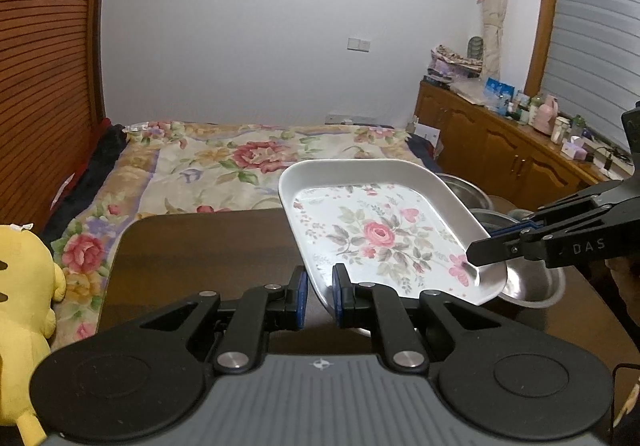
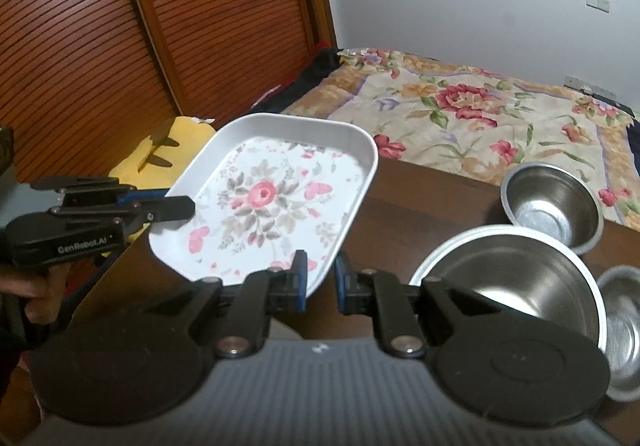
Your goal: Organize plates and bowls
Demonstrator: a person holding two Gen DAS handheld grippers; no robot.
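Note:
A white rectangular plate (image 1: 380,234) with a pink rose print hangs tilted above the dark wooden table (image 1: 200,246). My left gripper (image 1: 319,294) is shut on its near rim. From the right, my right gripper (image 1: 480,258) pinches the plate's corner. In the right wrist view the same plate (image 2: 272,198) has my right gripper (image 2: 320,282) closed on its near edge and my left gripper (image 2: 182,212) clamped on its left rim. A large steel bowl (image 2: 508,282) and two small steel bowls (image 2: 552,206) (image 2: 624,330) stand on the table (image 2: 420,214) to the right.
A bed with a floral quilt (image 1: 240,162) lies just past the table's far edge. A yellow plush toy (image 1: 24,286) sits at the left. Along the right wall is a cluttered wooden cabinet (image 1: 500,150). A hand (image 2: 40,286) holds the left gripper's handle.

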